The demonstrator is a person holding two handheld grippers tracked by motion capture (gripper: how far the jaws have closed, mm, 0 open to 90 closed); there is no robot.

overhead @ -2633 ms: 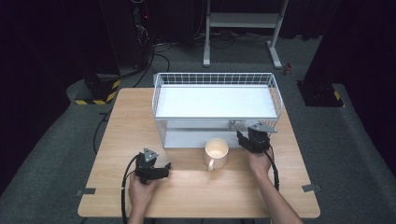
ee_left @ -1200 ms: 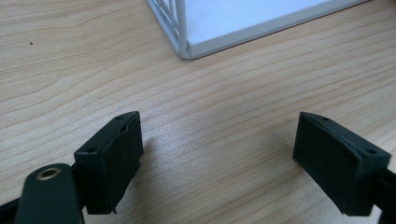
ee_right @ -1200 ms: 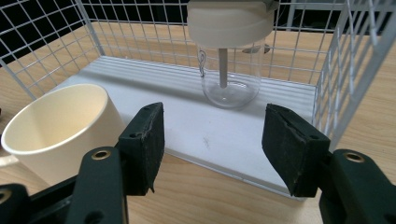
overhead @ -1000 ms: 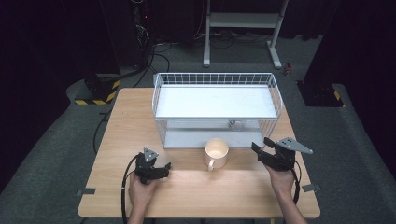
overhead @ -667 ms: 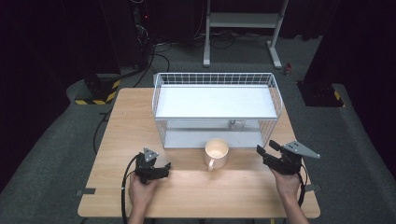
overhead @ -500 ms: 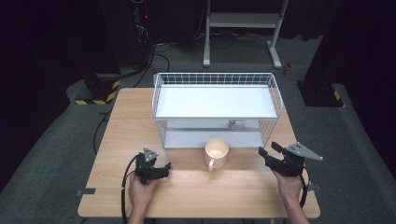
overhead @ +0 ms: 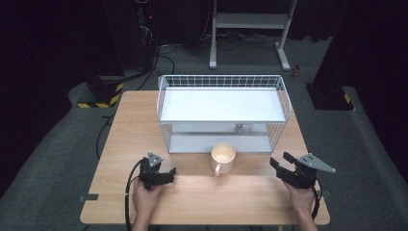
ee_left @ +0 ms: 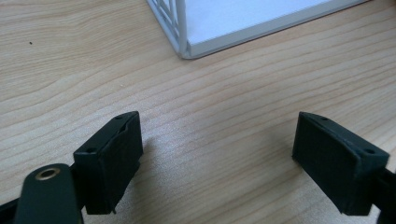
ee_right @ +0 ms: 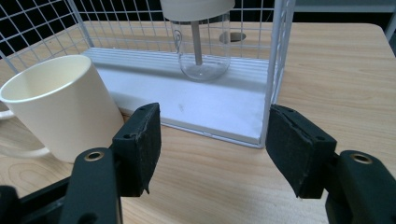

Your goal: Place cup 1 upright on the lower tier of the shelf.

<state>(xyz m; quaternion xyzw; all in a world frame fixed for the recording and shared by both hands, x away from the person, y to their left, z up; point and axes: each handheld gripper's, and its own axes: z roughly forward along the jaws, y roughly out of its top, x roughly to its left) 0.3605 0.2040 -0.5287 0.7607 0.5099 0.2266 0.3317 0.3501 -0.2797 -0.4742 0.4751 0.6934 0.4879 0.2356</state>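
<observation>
- My right claw [overhead: 284,162] hovers low over the right front of the pale wooden desk [overhead: 144,115], its jaws apart with nothing between them; they have just been opening a little.
- My left claw [overhead: 168,172] rests near the desk's left front, jaws wide apart over bare wood, nothing held.
- The cream-coloured plastic mug [overhead: 223,157] stands upright on the desk just in front of the white wire two-tier rack [overhead: 220,82], handle turned towards me. In the right claw's view the mug [ee_right: 60,109] sits left of the jaws, apart from them.
- A clear glass jar with a cream lid [ee_right: 201,37] stands upright on the rack's lower white shelf [ee_right: 219,105], near its right end, behind the wire grid.
- Step in hand, as I judge it: the right claw stands free beside the rack, between grasps.
- Next move, likely: swing the right claw left, level with the mug's wall, straddle it squarely, then close; a skewed approach could tip the light mug.
</observation>
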